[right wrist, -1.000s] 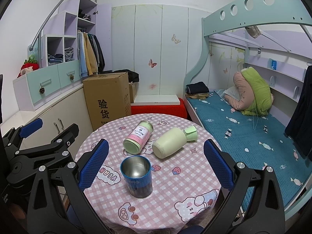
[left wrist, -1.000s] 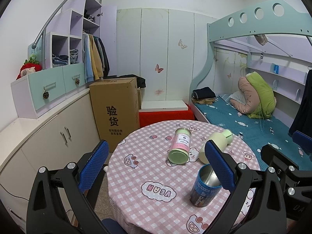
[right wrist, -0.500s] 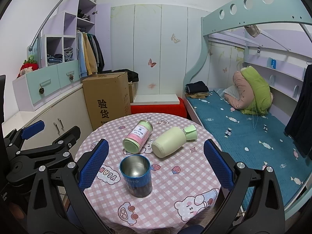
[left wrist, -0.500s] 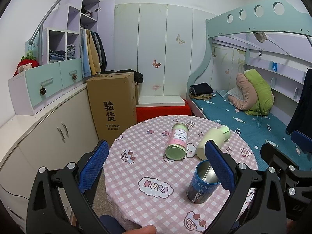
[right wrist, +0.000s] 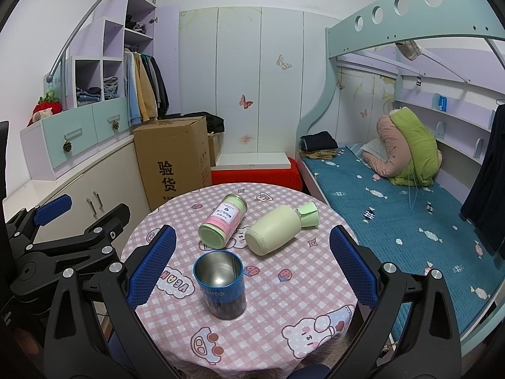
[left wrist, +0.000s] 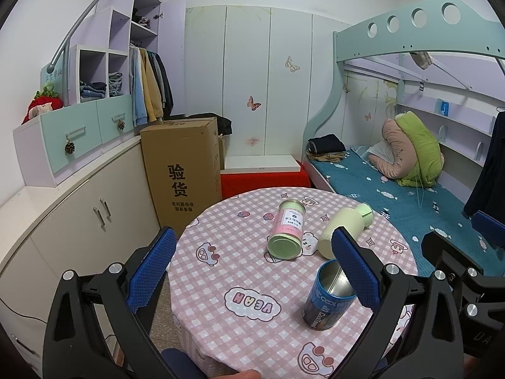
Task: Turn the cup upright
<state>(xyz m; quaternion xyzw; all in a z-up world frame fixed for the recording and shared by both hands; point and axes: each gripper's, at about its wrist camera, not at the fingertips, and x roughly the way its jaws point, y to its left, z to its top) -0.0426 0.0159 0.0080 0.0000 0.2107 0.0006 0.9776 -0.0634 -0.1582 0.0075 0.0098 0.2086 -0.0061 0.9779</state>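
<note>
The blue cup [right wrist: 220, 284] stands mouth-up on the table [right wrist: 315, 300], nearer than the pink can [right wrist: 222, 222] and green bottle [right wrist: 277, 233]. Both the left gripper [left wrist: 252, 265] and right gripper [right wrist: 251, 265] are spread wide, empty. Best to pull back straight, clear of the cup.

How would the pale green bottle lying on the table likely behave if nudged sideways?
The pale green bottle lies on its round side, so it would probably roll. Its narrower cap end suggests a curving path. The checked tablecloth may slow it slightly.
</note>
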